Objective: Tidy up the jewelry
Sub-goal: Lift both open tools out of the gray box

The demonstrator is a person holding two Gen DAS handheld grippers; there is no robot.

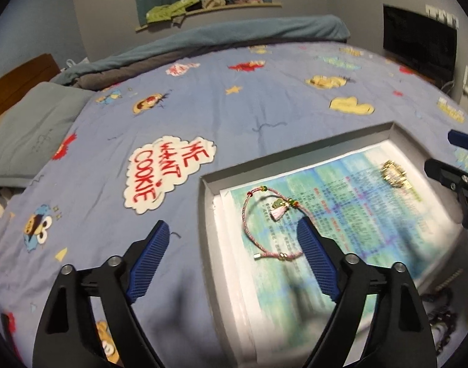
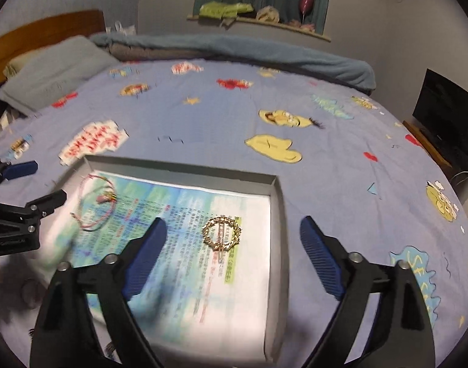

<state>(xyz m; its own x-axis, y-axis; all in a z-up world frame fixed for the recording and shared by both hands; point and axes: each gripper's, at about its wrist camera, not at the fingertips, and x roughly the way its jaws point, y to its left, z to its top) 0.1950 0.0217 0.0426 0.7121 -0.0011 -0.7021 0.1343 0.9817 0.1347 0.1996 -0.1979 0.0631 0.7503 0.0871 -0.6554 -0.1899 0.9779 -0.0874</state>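
Both tongs gape empty over the tray [image 2: 278,202]: the bracelet [image 1: 264,224] lies between the left tongs' [image 1: 234,239] tips, the gold hair clip [image 2: 222,235] between the right tongs' [image 2: 234,236].

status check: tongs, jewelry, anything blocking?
Left tongs open, empty. Right tongs open, empty. Pink bracelet and gold ring clip lie apart on the paper in the tray. Nothing blocking.
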